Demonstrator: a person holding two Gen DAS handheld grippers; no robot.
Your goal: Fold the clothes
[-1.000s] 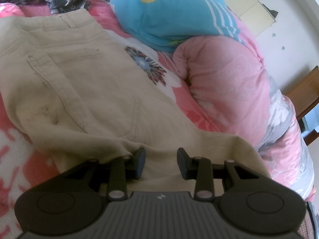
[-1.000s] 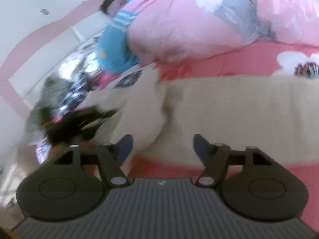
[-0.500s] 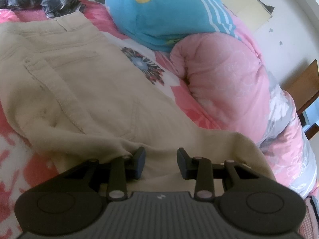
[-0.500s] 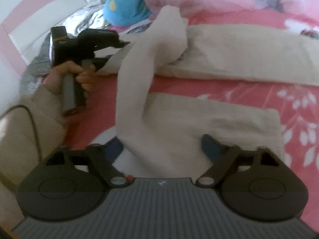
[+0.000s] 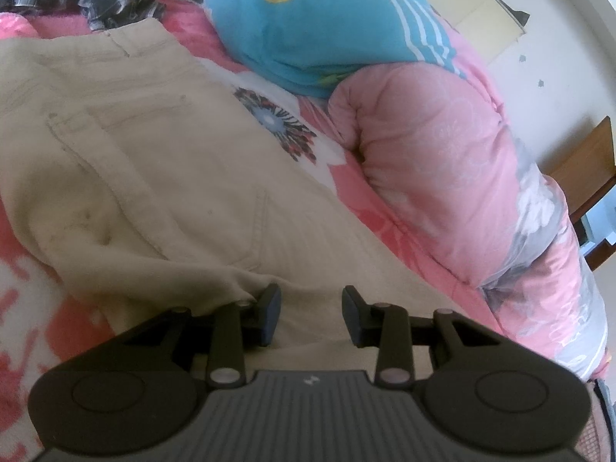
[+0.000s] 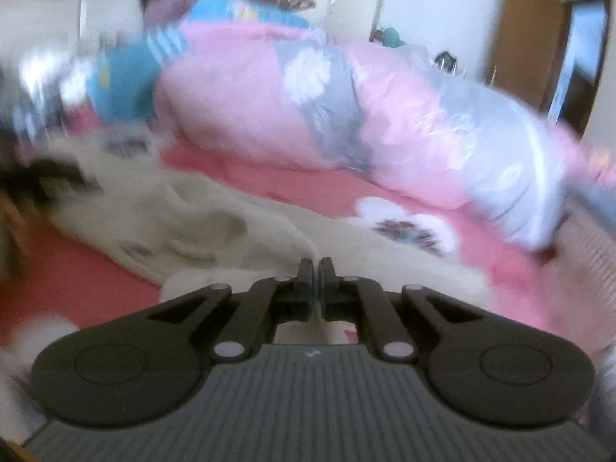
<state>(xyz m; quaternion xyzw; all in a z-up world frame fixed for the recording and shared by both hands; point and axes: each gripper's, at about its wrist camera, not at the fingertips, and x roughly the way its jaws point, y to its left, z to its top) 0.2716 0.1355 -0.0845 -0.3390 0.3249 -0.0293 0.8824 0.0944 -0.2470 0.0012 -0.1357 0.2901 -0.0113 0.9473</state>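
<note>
The beige trousers (image 5: 161, 161) lie spread on the bed (image 5: 23, 308) beside the pink quilt (image 5: 442, 161), not yet folded. The left hand-held gripper (image 5: 311, 317) holds a bunched edge with jaws part open. The right hand-held gripper (image 6: 315, 283) has just closed, pinching trouser cloth; every fold remains

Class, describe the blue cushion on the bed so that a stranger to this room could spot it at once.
Start at the bed with the pink flowered sheet, where beige trousers lie spread out. Along its far side runs a rolled pink quilt; the cushion sits at the quilt's end. It alone is bright blue, with a yellow dot and white stripes.
</note>
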